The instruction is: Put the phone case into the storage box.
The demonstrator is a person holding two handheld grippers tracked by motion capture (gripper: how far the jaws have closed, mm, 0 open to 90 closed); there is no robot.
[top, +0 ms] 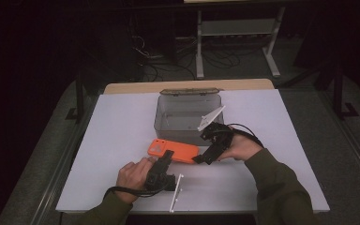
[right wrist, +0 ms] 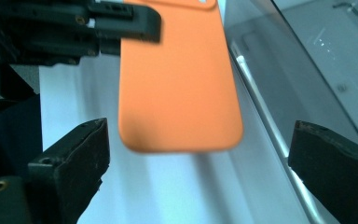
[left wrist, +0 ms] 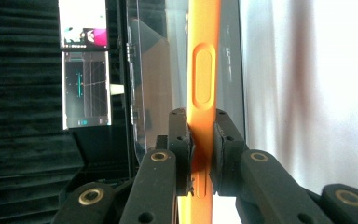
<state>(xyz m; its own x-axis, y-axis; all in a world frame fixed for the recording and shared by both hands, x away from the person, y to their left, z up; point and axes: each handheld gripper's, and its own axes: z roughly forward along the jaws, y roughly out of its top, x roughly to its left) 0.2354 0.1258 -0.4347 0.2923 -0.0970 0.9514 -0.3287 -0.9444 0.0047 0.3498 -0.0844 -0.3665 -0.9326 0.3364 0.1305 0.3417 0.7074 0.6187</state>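
**Orange case pinched in my left gripper, right gripper spread wide at its end**

From the high view, I saw the orange phone case (top: pixel 173 150) lying flat just in front of the clear plastic box (top: pixel 188 112), over the white sheet on the bench (top: pixel 122 126). My left gripper (top: pixel 168 156) reached up from the near side and met the case's near edge, while my right gripper (top: pixel 200 159) sat at the case's right end, tilted down toward it. The box stood open near the far middle of the bench, its near wall just beside the case.

In the left gripper view, the left gripper (left wrist: pixel 203 140) was clenched on the phone case (left wrist: pixel 204 74): both black jaws pressed against the thin orange edge, one on each face, just below the long raised side button. The clear box wall (left wrist: pixel 154 84) rose close beside the case.

In the right gripper view, the right gripper (right wrist: pixel 198 154) was released, its jaws standing far apart with the rounded end of the phone case (right wrist: pixel 177 84) between and beyond them, touching neither. The left gripper (right wrist: pixel 121 23) showed at the top, closed onto the case's far edge. The box's wall (right wrist: pixel 284 93) ran along the right.
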